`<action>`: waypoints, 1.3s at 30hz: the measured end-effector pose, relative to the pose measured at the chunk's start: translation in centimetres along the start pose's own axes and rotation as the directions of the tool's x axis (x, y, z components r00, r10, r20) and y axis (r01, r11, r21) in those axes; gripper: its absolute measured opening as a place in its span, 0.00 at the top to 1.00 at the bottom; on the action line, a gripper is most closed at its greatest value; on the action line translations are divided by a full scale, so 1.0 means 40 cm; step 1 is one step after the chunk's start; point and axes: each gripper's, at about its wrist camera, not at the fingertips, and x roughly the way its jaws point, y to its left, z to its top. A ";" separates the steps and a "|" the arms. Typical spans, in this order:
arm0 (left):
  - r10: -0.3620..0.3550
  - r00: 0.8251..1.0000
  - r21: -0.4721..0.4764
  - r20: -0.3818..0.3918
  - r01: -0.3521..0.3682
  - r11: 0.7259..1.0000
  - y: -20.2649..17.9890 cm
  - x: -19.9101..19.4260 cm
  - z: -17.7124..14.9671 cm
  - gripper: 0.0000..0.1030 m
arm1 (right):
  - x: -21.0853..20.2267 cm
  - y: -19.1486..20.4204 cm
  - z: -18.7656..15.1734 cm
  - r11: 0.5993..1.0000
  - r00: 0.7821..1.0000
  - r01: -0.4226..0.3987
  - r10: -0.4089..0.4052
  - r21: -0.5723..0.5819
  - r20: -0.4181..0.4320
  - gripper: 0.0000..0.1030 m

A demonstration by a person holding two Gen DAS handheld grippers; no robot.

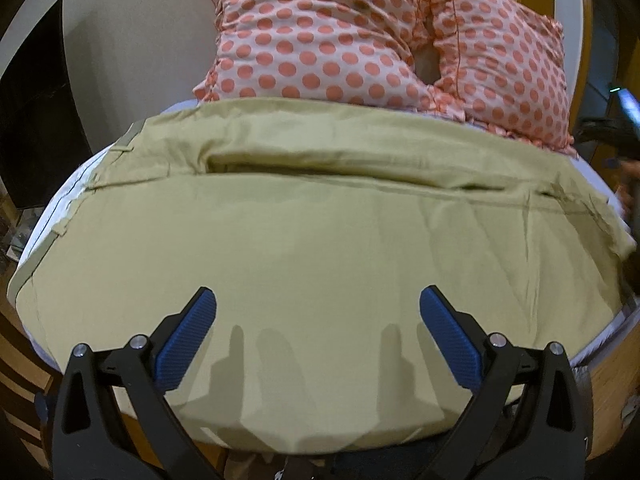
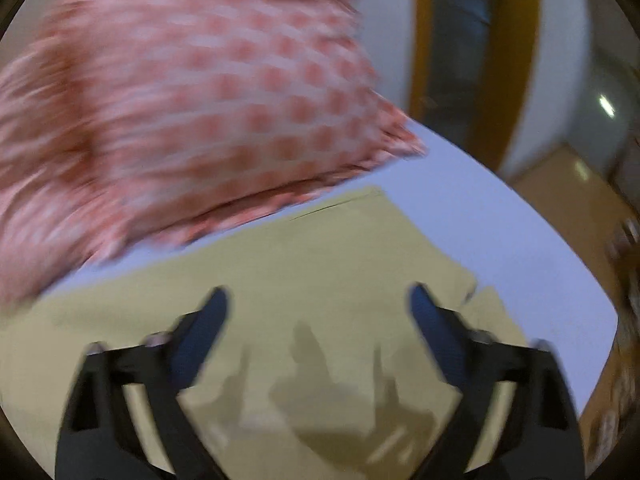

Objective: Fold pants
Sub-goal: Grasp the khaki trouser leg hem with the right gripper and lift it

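Note:
The khaki pants (image 1: 320, 232) lie spread on the bed, folded over lengthwise, with the waistband and belt loops at the left. My left gripper (image 1: 318, 304) is open and empty, hovering above the near part of the fabric. In the blurred right wrist view, the pants' leg end (image 2: 320, 264) lies on the lavender sheet (image 2: 500, 240). My right gripper (image 2: 318, 300) is open and empty above that end. Part of the right gripper (image 1: 612, 128) shows at the far right of the left wrist view.
Two pink polka-dot pillows (image 1: 320, 36) (image 2: 180, 100) lie just behind the pants. A dark screen (image 1: 36, 120) stands at the left. The wooden bed frame (image 1: 608, 392) edges the mattress, and a yellow-framed door (image 2: 480, 60) is behind.

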 end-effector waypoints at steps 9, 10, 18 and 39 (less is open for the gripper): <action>-0.028 0.997 0.012 0.068 0.028 1.000 0.005 -0.004 0.049 0.02 | 0.333 -0.012 0.192 0.934 0.977 0.178 -0.129 0.309 -0.172 0.48; -0.032 0.997 0.015 0.071 0.031 0.999 0.003 -0.001 0.052 0.02 | 0.342 -0.009 0.198 0.933 0.974 0.195 -0.148 0.304 -0.170 0.47; -0.070 0.995 -0.010 0.076 0.071 0.997 0.003 0.032 0.068 0.02 | 0.346 -0.011 0.147 0.952 0.974 0.225 -0.215 0.207 -0.072 0.74; -0.231 0.945 -0.218 0.232 0.282 0.934 0.197 -0.052 0.078 0.02 | -0.082 -0.470 -0.332 0.698 0.858 -0.491 0.491 0.522 0.151 0.93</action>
